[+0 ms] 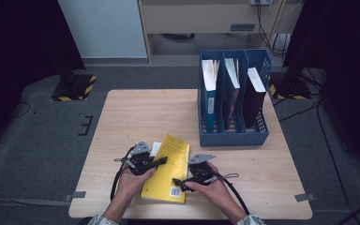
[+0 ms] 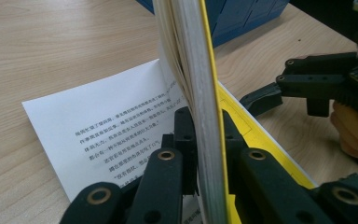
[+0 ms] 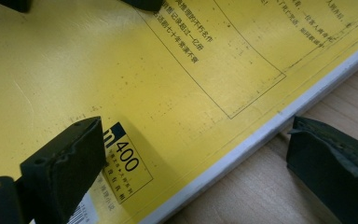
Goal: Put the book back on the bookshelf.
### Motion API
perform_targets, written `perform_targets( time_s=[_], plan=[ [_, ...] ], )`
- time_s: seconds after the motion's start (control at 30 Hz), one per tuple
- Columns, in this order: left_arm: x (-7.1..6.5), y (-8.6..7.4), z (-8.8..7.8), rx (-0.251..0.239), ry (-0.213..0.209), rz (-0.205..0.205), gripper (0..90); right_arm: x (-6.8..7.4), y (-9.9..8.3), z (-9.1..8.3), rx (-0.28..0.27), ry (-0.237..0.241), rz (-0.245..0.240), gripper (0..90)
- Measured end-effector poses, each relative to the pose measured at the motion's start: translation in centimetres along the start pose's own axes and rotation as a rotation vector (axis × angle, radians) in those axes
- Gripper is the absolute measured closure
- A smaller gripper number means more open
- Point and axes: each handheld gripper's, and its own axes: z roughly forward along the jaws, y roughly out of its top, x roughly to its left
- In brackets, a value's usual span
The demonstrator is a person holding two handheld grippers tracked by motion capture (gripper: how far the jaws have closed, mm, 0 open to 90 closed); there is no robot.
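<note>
A yellow paperback (image 1: 168,168) lies near the table's front edge, its barcode corner toward the person. My left gripper (image 1: 161,161) comes in from the book's left side and is shut on the cover and a thick wad of pages. In the left gripper view the jaws (image 2: 205,121) pinch that wad (image 2: 200,70) and hold it upright above a white printed page (image 2: 107,126). My right gripper (image 1: 176,183) stands open at the book's near right corner. Its pads (image 3: 200,156) straddle the yellow cover (image 3: 121,70) and its white edge, one over the cover and one over the wood, neither pressing.
A blue three-slot file rack (image 1: 233,136) holding upright binders and books stands at the table's back right. The light wooden table (image 1: 136,112) has bare room to the left and behind the book. Dark floor and cables surround it.
</note>
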Motion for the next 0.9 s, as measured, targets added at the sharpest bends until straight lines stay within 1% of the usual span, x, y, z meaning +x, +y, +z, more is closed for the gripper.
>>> perform_targets(
  time_s=[0.2, 0.27, 0.3, 0.4, 0.53, 0.63, 0.73, 0.77, 0.8, 0.83, 0.9],
  plan=[
    [-0.1, 0.2, -0.5, -0.035, -0.020, -0.002, 84.1, -0.7, 0.2, 0.1, -0.019, 0.022, 0.042, 3.7],
    [-0.1, 0.2, -0.5, -0.038, -0.023, -0.002, 84.2, -0.8, 0.3, 0.2, -0.022, 0.033, 0.047, 3.7],
    [-0.1, 0.2, -0.7, -0.049, -0.034, -0.001, 84.3, -0.9, 0.4, 0.2, -0.025, 0.044, 0.063, 3.7],
    [-0.3, 0.3, -0.8, -0.062, -0.042, 0.008, 84.3, -1.0, 0.5, 0.4, -0.031, 0.067, 0.072, 3.8],
    [-0.1, 0.3, -1.0, -0.083, -0.063, -0.005, 84.3, -1.0, 0.6, 0.7, -0.038, 0.114, 0.088, 5.0],
    [0.2, 0.2, -1.0, -0.082, -0.069, -0.017, 84.1, -1.1, 0.7, 0.8, -0.038, 0.137, 0.088, 6.8],
    [0.5, 0.0, -0.8, -0.054, -0.040, -0.024, 80.8, -1.2, 0.7, 0.7, -0.038, 0.138, 0.091, 9.7],
    [0.7, 0.0, -0.7, -0.039, -0.032, -0.018, 79.4, -1.2, 0.7, 0.7, -0.039, 0.134, 0.090, 10.4],
    [0.7, -0.1, -0.5, -0.019, -0.012, -0.002, 77.1, -1.2, 0.7, 0.7, -0.038, 0.133, 0.085, 11.5],
    [0.8, -0.2, -0.4, -0.008, -0.002, 0.007, 74.9, -1.3, 0.7, 0.7, -0.038, 0.125, 0.082, 13.7],
    [0.9, -0.3, -0.2, 0.011, 0.017, 0.026, 71.8, -1.4, 0.7, 0.6, -0.039, 0.122, 0.092, 16.7]
  ],
)
